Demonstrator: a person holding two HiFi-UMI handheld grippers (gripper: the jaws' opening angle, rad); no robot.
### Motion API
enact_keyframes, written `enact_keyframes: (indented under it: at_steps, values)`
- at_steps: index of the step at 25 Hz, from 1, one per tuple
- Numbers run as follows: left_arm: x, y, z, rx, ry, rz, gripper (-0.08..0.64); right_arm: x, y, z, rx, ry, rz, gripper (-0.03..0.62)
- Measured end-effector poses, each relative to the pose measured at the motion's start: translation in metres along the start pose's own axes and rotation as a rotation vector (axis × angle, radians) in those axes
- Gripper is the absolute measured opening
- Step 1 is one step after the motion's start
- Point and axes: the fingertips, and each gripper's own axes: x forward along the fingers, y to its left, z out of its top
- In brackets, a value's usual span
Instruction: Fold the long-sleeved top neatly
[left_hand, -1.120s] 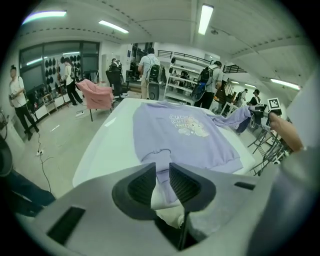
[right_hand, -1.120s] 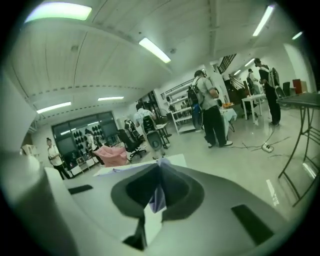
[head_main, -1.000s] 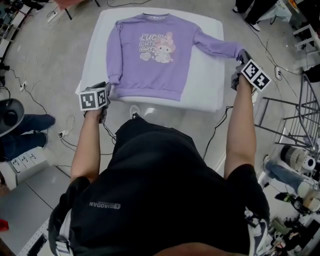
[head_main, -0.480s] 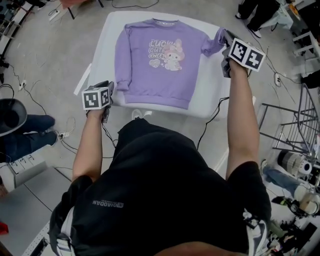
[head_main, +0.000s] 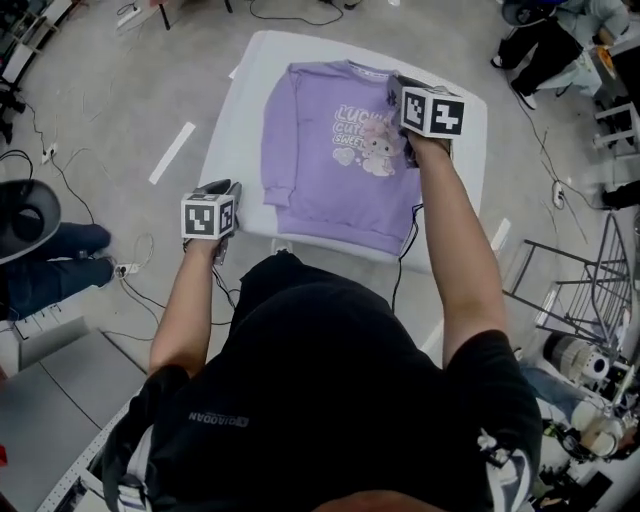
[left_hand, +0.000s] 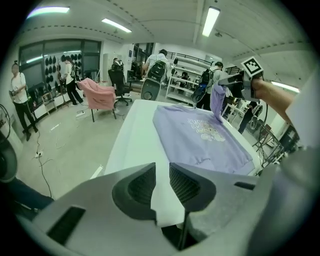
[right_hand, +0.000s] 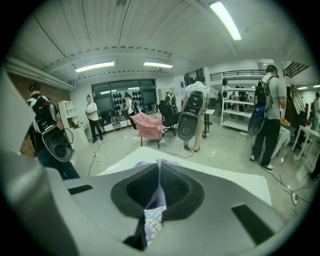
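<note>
Nearest us, the left tool (left_hand: 161, 180) hangs just off the near left corner of the white tabletop (head_main: 245, 130), its jaws apart with nothing between them. Past it the purple long-sleeved top (head_main: 320, 180) lies flat and face up on the tabletop, hem toward us and collar at the far end. Its left sleeve (head_main: 276, 150) runs straight along the body. Farther on, the right tool (right_hand: 159, 182) is above the printed chest, jaws together and clamped on the end of the right sleeve (left_hand: 217, 100) — the purple cloth hangs from it, lifted clear of the tabletop.

We judge the step in hand to be the first fold, bringing the right sleeve in across the front. The next move, as we see it, calls for lowering that sleeve end onto the body so the sleeve lies flat and untwisted, then letting go — after which the free left tool could take the left sleeve.
</note>
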Motion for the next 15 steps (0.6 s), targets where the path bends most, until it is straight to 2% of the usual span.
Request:
enact_keyframes:
  at_steps: [9,13,15]
  values:
    - [0.005,0.018,0.000,0.023,0.016,-0.083,0.084,0.125,0.048,-0.066,0.062,0.192,-0.047,0.021]
    - [0.007,0.015,0.002,0.064,0.041,-0.109,0.084,0.158,0.055,-0.091,0.041,0.246,-0.067,0.030]
    - [0.010,0.014,0.004,0.082,0.049,-0.127,0.084,0.169,0.061,-0.103,0.023,0.281,-0.051,0.060]
